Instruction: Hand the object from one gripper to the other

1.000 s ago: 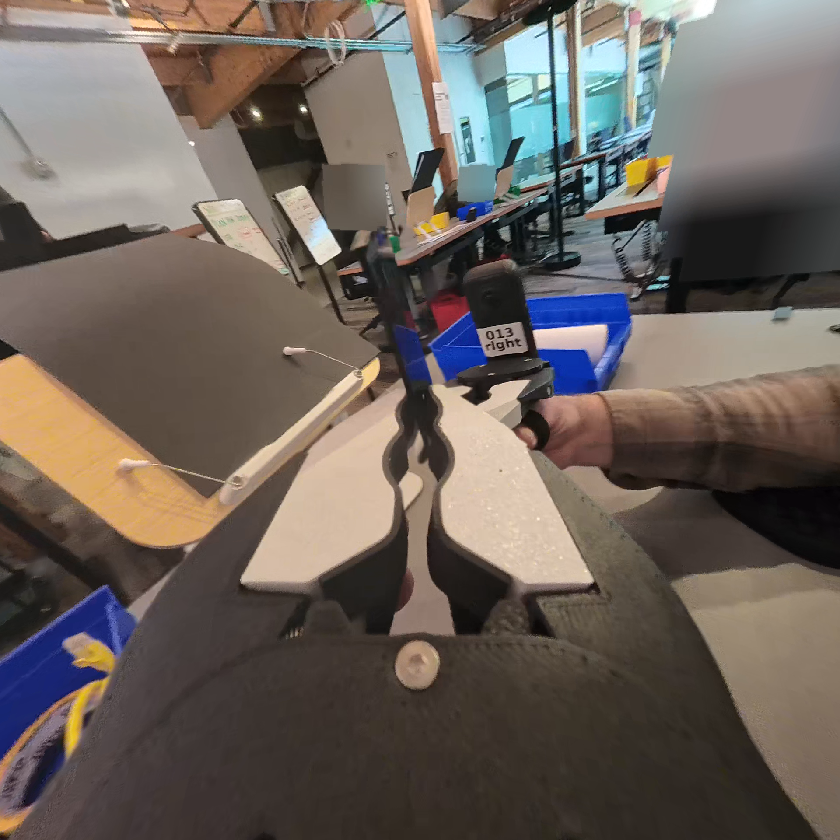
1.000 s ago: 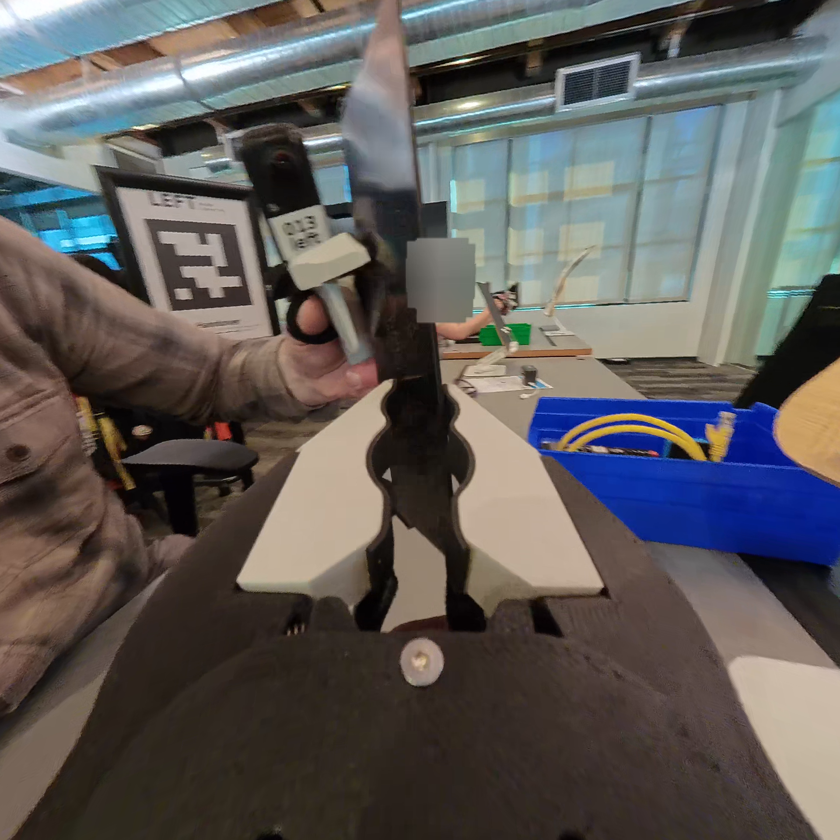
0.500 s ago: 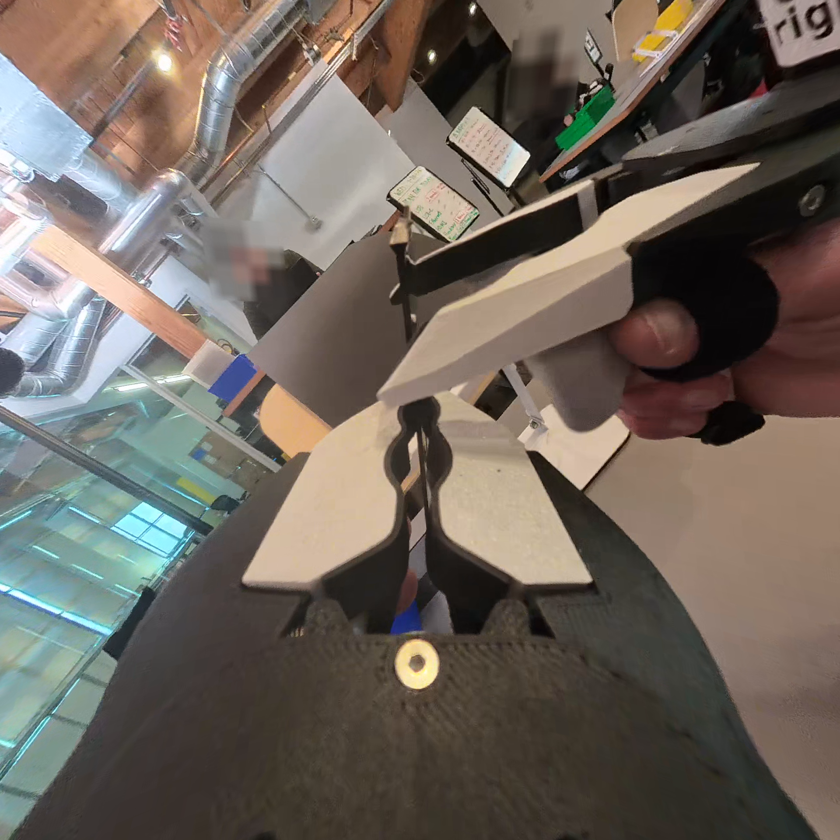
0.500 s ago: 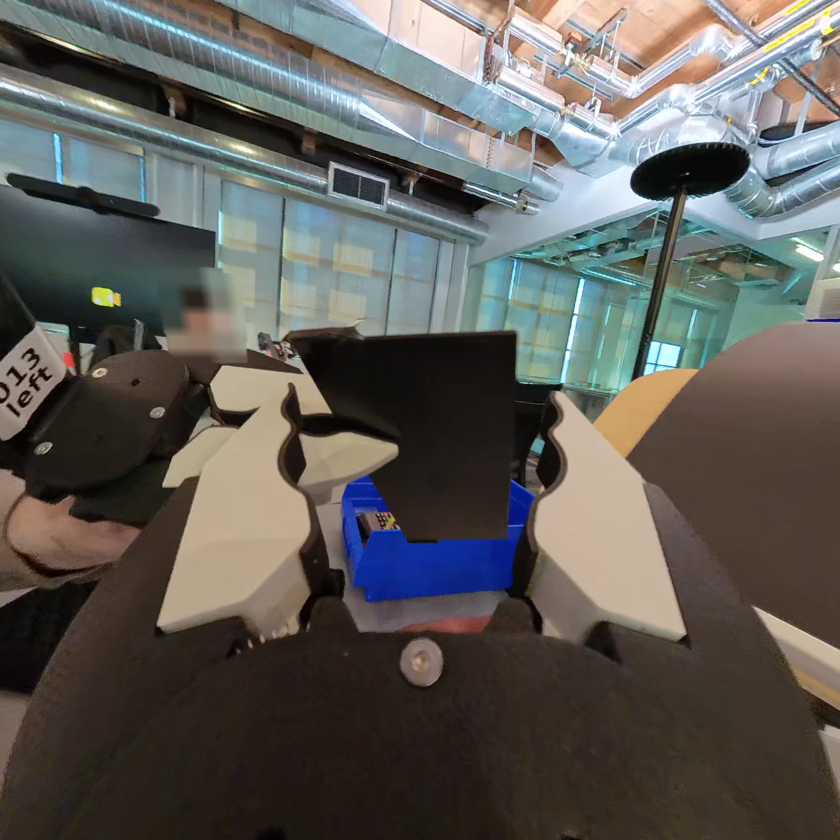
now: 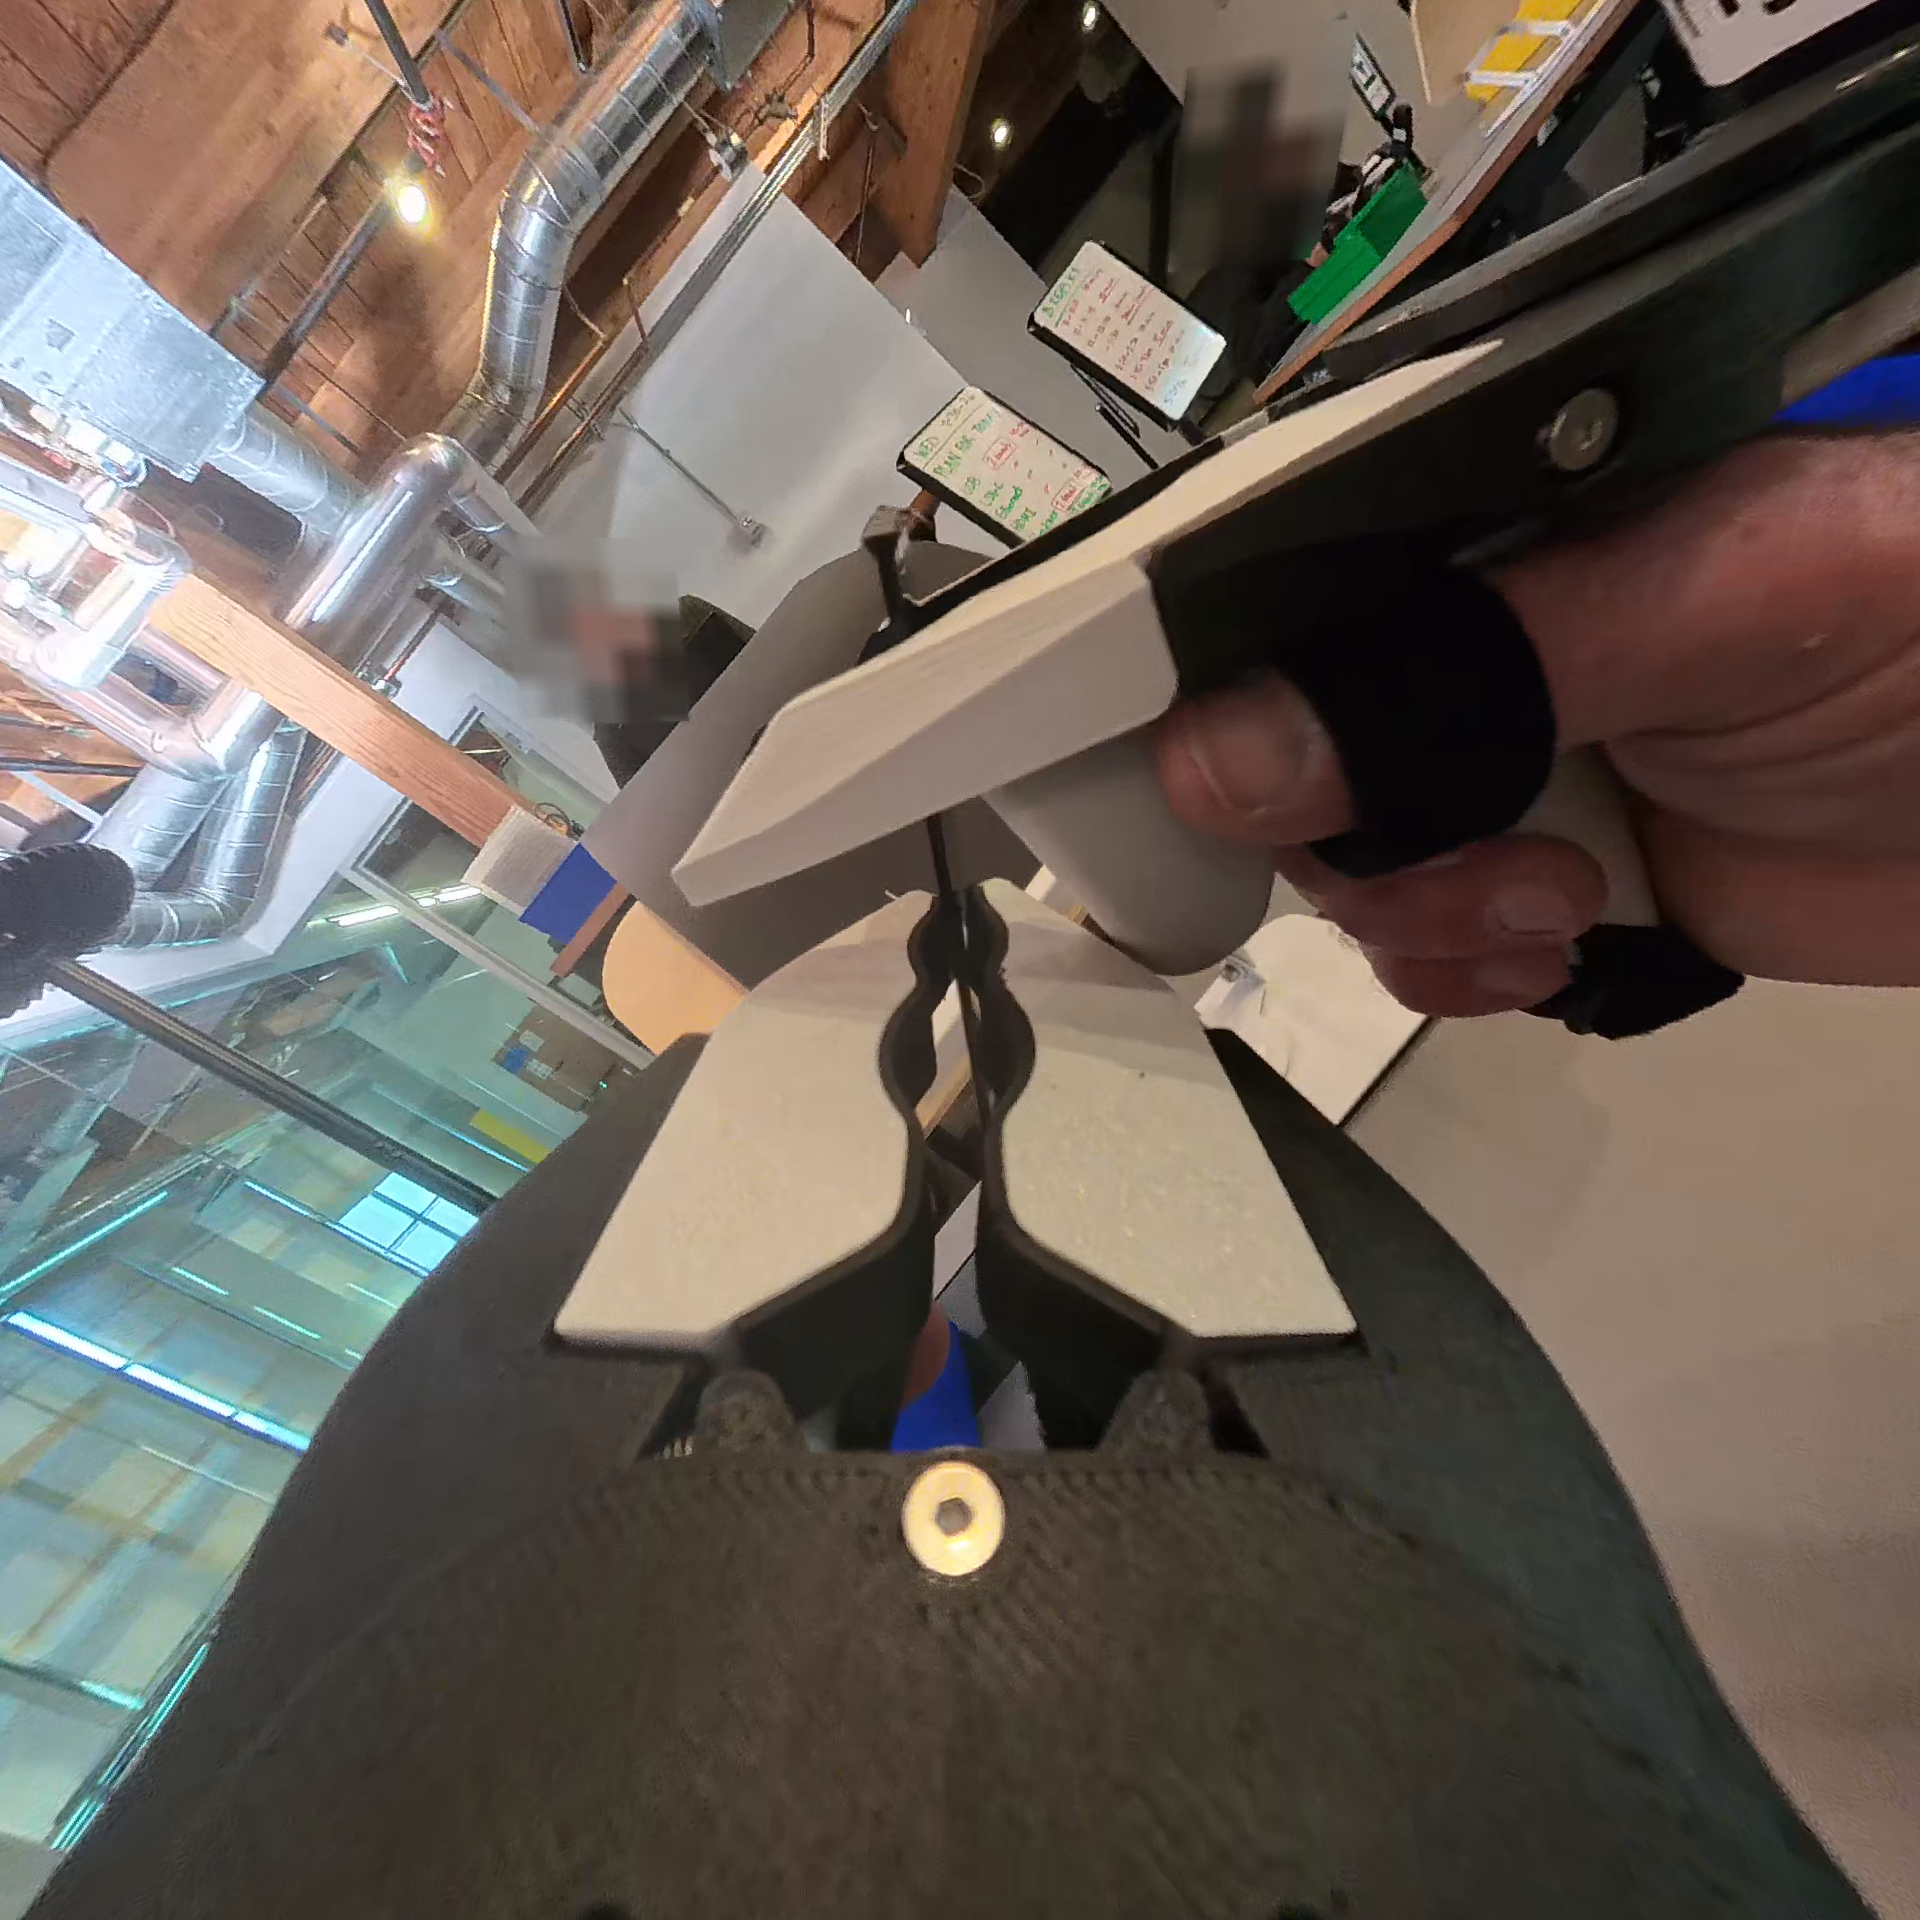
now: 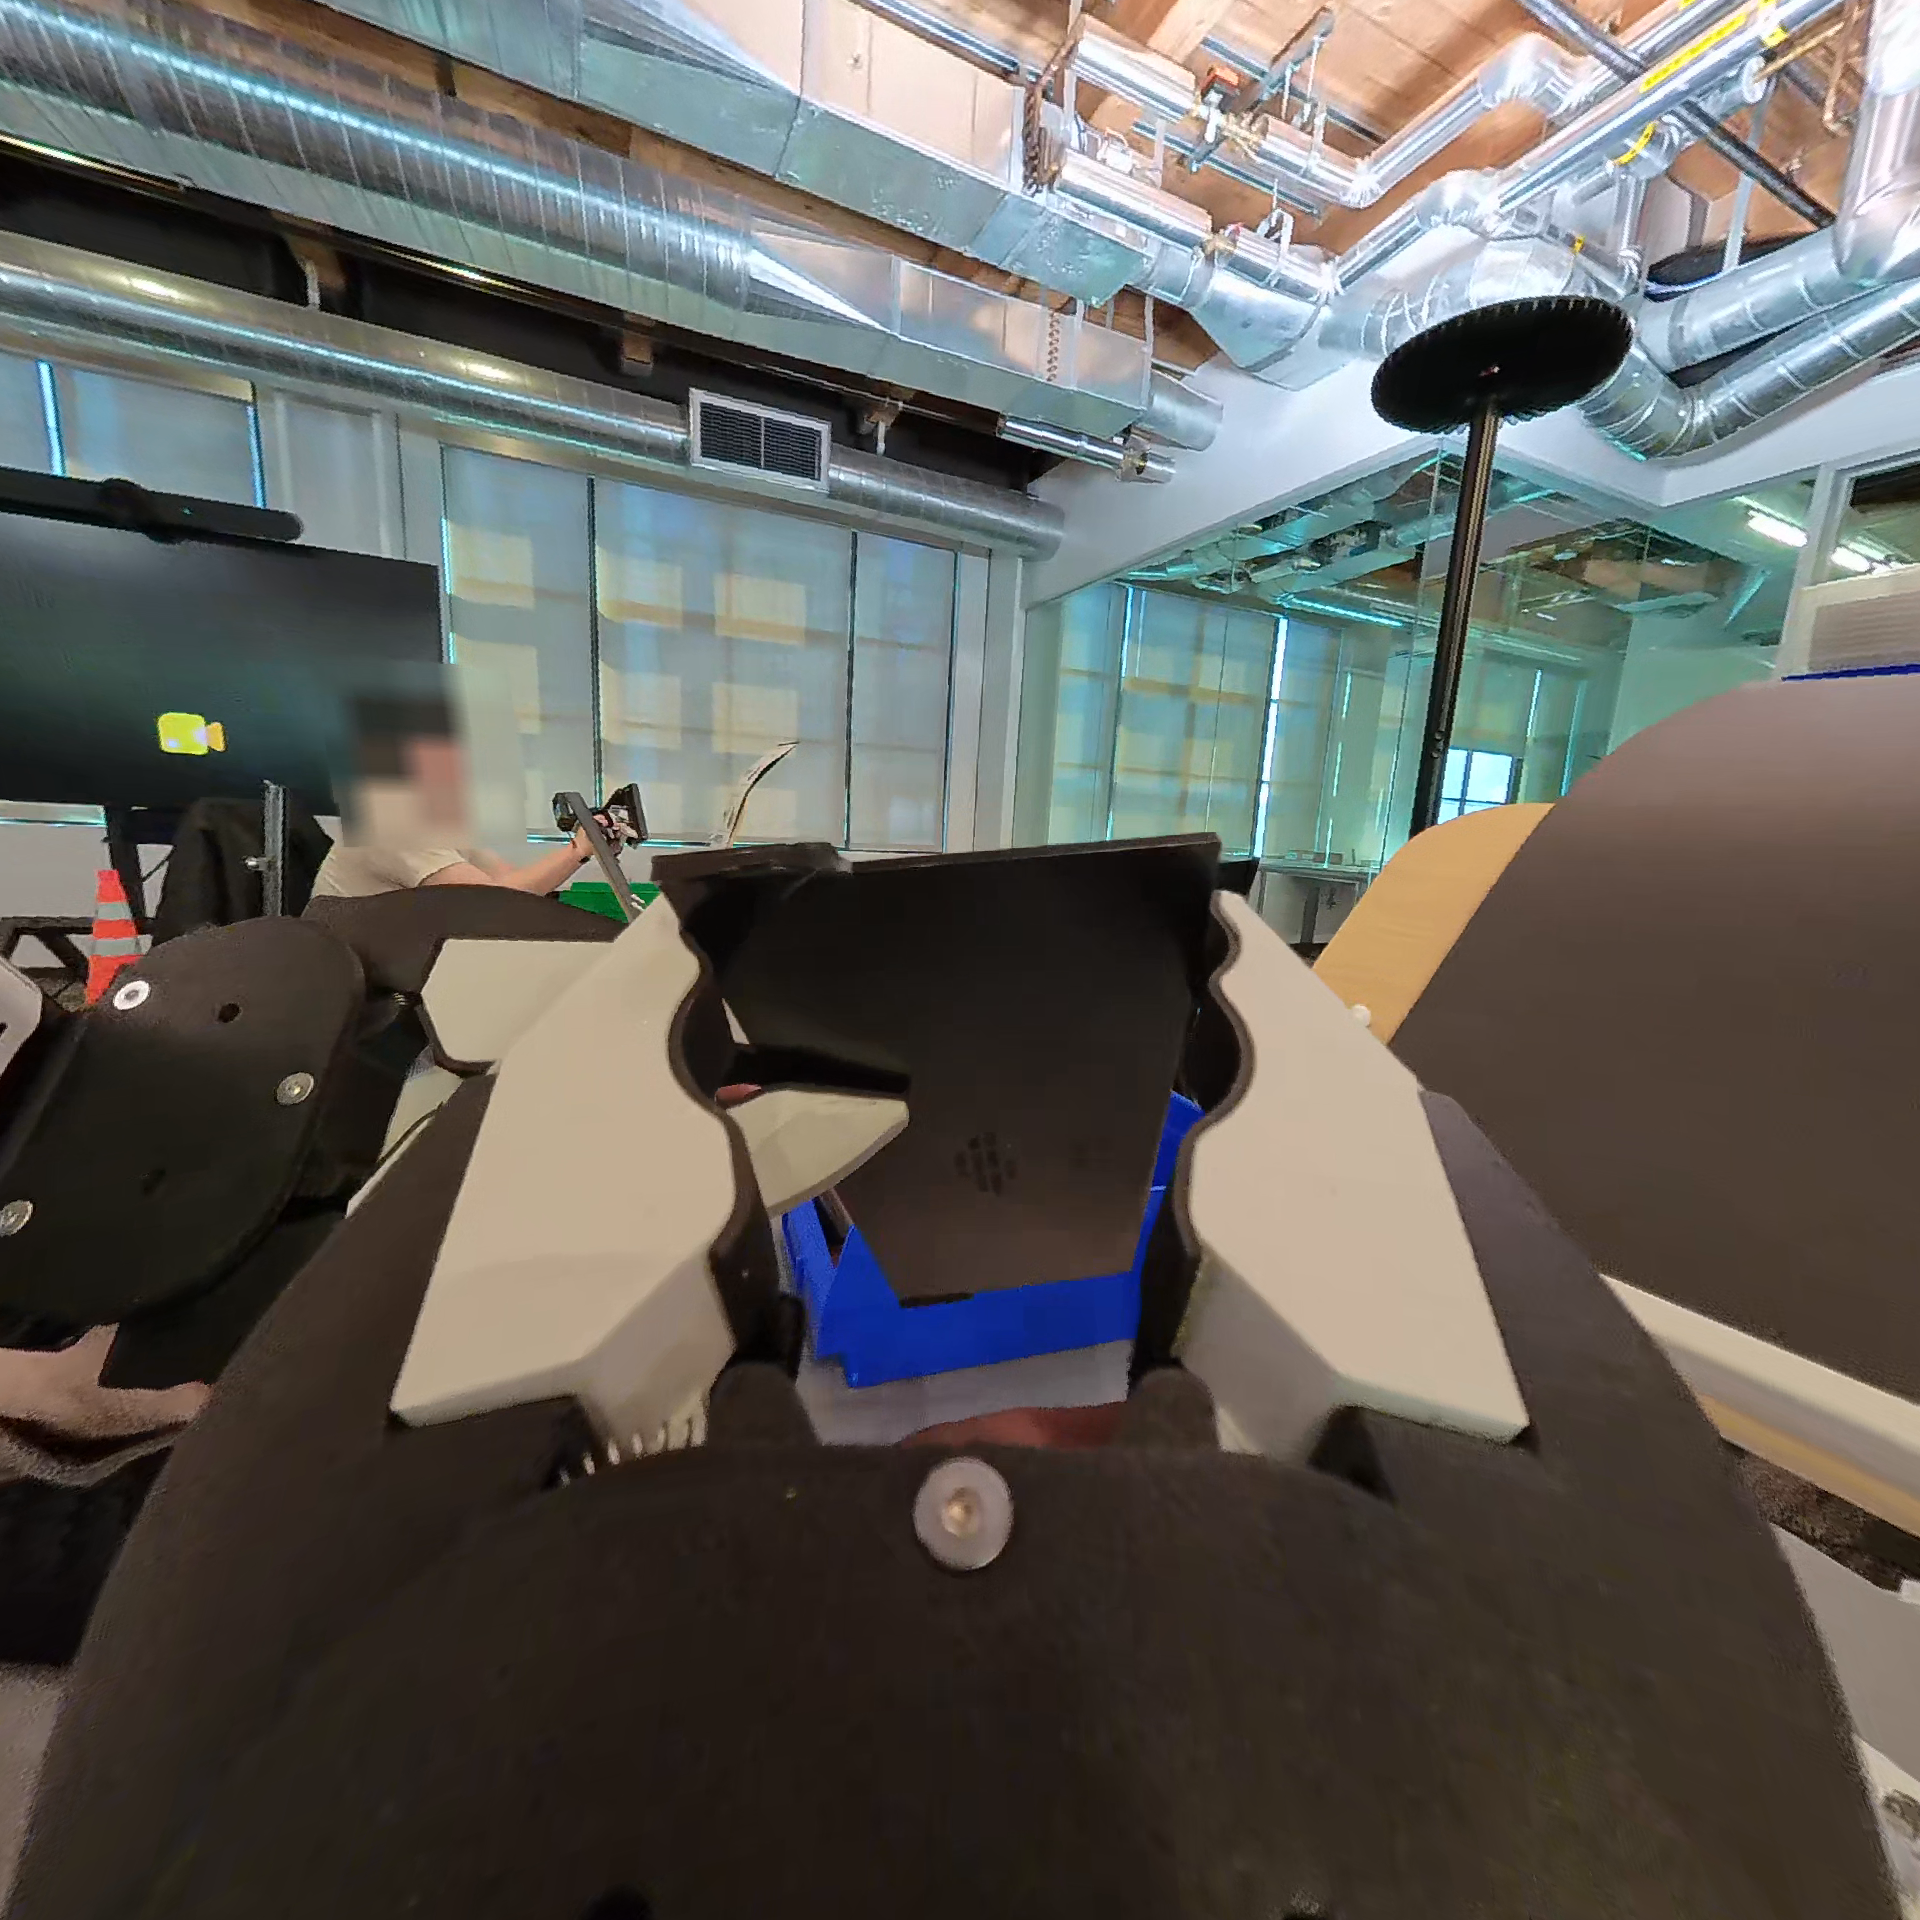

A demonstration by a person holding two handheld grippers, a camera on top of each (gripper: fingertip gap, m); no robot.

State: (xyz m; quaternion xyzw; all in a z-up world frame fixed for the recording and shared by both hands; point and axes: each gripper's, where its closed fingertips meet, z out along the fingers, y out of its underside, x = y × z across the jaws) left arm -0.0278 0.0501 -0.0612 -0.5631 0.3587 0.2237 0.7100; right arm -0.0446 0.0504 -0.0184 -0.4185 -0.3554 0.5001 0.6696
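Left gripper (image 5: 961,940): jaws nearly together, pinching a thin black plate edge-on; points up and away.
Right gripper (image 6: 961,971): jaws wide apart, straddling the plate's flat face, not touching it.
Right hand (image 5: 1621,748): wraps the right gripper's handle, forefinger through the black trigger loop, close above the left gripper's tips.
Crossing: the grippers meet roughly at right angles.

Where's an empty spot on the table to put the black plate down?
Free: bare table right of the left gripper, below the hand. Crowded: around the black plate, inside the open right gripper, above the blue bin.
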